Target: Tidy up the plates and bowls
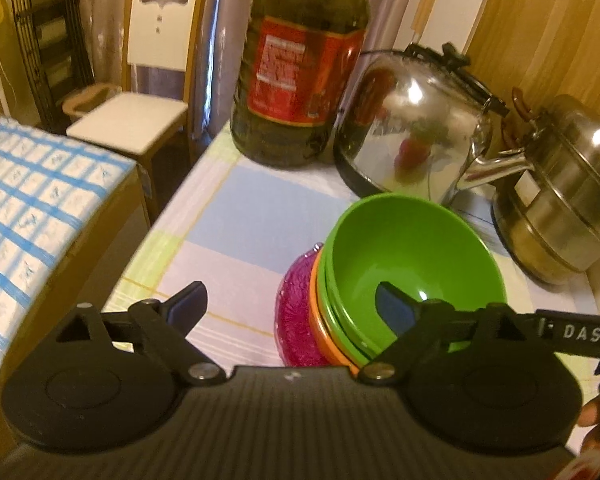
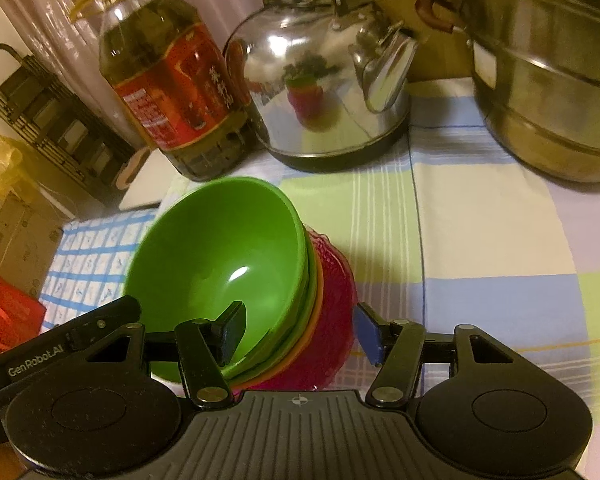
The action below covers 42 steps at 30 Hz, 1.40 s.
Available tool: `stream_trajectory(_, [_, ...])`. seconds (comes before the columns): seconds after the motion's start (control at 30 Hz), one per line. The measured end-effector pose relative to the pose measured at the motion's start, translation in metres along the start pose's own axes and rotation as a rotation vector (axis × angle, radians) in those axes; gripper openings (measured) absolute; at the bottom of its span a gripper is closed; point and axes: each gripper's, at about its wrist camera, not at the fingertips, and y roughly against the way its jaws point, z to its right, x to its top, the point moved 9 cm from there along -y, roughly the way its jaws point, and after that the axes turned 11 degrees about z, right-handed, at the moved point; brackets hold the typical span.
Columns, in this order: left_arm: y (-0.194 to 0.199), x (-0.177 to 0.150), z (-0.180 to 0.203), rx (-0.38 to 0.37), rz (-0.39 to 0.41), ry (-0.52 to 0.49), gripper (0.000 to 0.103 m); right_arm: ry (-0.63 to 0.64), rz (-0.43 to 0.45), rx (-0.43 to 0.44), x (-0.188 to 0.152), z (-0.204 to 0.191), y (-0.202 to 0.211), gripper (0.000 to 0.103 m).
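A stack of nested bowls stands tilted on the checked tablecloth. A green bowl is on top, then an orange bowl, and a textured pink bowl is at the bottom. My left gripper is open wide over the stack's left side, with one fingertip above the green bowl's inside and the other over the cloth. My right gripper is open around the stack's right wall. Its dark finger is inside the green bowl and its blue pad just outside the pink bowl.
Behind the bowls stand a big oil bottle, a shiny kettle and a steel steamer pot. The table edge runs along the left, with a white chair and a blue-checked cloth beyond it.
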Motion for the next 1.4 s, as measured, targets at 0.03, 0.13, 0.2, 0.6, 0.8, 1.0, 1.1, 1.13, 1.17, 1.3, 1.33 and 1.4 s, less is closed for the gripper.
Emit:
stream_trajectory(0.03, [0.006, 0.001, 0.0, 0.002, 0.012, -0.005, 0.09, -0.001, 0.006, 0.004, -0.001, 0.0, 0.005, 0.059])
stream_trajectory(0.13, [0.026, 0.002, -0.002, 0.017, 0.057, -0.029, 0.09, 0.005, 0.027, 0.013, -0.004, 0.001, 0.023, 0.059])
stream_trajectory(0.2, [0.042, 0.001, -0.003, 0.029, 0.098, -0.046, 0.09, 0.02, 0.043, 0.015, -0.008, 0.002, 0.035, 0.059])
stream_trajectory(0.6, [0.137, -0.034, 0.018, 0.014, 0.191, -0.124, 0.089, 0.101, 0.112, 0.014, -0.052, -0.002, 0.116, 0.059])
stream_trajectory(0.8, [0.177, -0.051, 0.022, -0.017, 0.211, -0.071, 0.085, 0.133, 0.166, 0.014, -0.069, -0.009, 0.159, 0.059])
stream_trajectory(1.0, [0.213, -0.057, 0.026, -0.04, 0.243, -0.062, 0.085, 0.165, 0.224, 0.001, -0.079, -0.014, 0.193, 0.059])
stream_trajectory(1.1, [0.228, -0.062, 0.032, -0.036, 0.245, -0.089, 0.085, 0.19, 0.243, -0.01, -0.085, -0.013, 0.208, 0.059])
stream_trajectory(1.13, [0.232, -0.065, 0.033, -0.03, 0.24, -0.1, 0.085, 0.201, 0.245, -0.013, -0.089, -0.014, 0.212, 0.059])
stream_trajectory(1.17, [0.237, -0.068, 0.035, -0.025, 0.234, -0.114, 0.085, 0.208, 0.244, -0.015, -0.092, -0.014, 0.215, 0.059])
stream_trajectory(1.3, [0.252, -0.08, 0.041, -0.047, 0.187, -0.132, 0.085, 0.214, 0.225, -0.014, -0.108, -0.013, 0.225, 0.059])
stream_trajectory(1.33, [0.255, -0.083, 0.042, -0.058, 0.175, -0.125, 0.085, 0.214, 0.226, -0.016, -0.112, -0.012, 0.229, 0.059])
stream_trajectory(1.4, [0.261, -0.09, 0.045, -0.081, 0.162, -0.115, 0.085, 0.216, 0.229, -0.022, -0.119, -0.011, 0.236, 0.059])
